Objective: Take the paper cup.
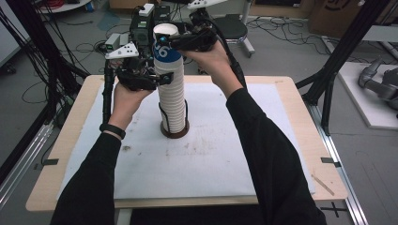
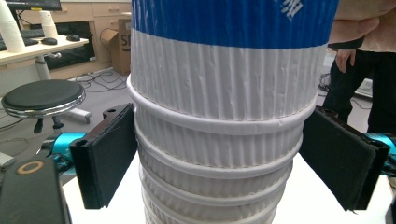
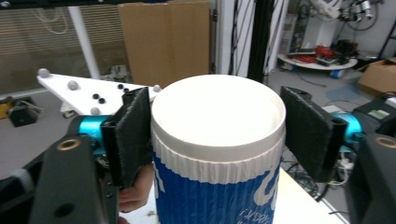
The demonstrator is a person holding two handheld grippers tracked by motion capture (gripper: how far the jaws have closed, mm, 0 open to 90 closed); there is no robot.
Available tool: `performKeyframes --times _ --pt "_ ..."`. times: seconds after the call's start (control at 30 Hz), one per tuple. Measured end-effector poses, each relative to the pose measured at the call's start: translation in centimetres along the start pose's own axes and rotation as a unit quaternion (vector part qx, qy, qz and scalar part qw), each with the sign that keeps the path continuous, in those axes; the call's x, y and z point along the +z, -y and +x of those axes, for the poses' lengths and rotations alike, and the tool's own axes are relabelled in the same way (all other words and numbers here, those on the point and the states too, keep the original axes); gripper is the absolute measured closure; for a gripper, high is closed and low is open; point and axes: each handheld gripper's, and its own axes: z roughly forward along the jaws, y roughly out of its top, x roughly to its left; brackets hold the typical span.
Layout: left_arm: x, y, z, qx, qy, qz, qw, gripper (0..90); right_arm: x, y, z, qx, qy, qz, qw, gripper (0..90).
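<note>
High view: a tall cup stack stands in a brown holder mid-table, toward the far edge. The left gripper clamps the stack; the right gripper clamps the top cup.

Left gripper view: pads press the white ribbed stack.

Right gripper view: pads pinch the blue cup's rim, having just closed.

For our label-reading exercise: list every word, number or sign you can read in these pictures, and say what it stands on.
"S": black print on the cardboard box, the rest cut off.
White print on the top cup of the cup stack, on its blue band: cut off and blurred, unreadable.
Nothing else legible.
</note>
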Motion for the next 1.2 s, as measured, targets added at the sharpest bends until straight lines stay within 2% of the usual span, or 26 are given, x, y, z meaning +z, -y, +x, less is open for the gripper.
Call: performKeyframes --times 0.13,0.23,0.27,0.57,0.63,0.73,0.8,1.07,1.2 --pt "0.0 0.0 0.0 0.0 0.0 0.0 1.0 13.5 0.0 0.0 0.0 -0.003 0.0 -0.001 1.0 30.5" --pt "0.0 0.0 0.0 0.001 0.0 -0.001 1.0 13.5 -0.1 -0.2 0.1 -0.006 0.002 -0.011 0.9999 30.7" --pt "0.0 0.0 0.0 0.002 0.0 -0.001 1.0 13.5 -0.4 -0.4 0.3 -0.01 0.005 -0.028 0.9995 30.7" --pt "0.0 0.1 0.0 0.0 0.001 -0.002 1.0 13.5 -1.7 -2.1 1.0 -0.025 0.01 -0.067 0.9974 30.7" --pt "0.1 0.1 0.0 0.0 0.0 -0.003 1.0 13.5 -2.4 -2.8 1.3 -0.03 0.014 -0.089 0.9955 30.7" --pt "0.0 0.1 0.0 0.001 0.001 -0.002 1.0 13.5 -2.8 -3.2 1.4 -0.032 0.013 -0.095 0.9949 30.7" --pt "0.0 0.1 0.0 0.001 0.0 -0.002 1.0 13.5 -3.4 -3.8 1.6 -0.036 0.012 -0.109 0.9933 30.7" --pt "0.0 0.0 0.0 0.0 0.0 -0.003 1.0 13.4 -5.3 -4.5 2.0 -0.048 0.014 -0.124 0.991 30.7" --pt "0.0 0.0 0.0 0.001 0.0 -0.003 1.0 13.3 -6.4 -4.5 1.9 -0.055 0.015 -0.121 0.991 30.7"
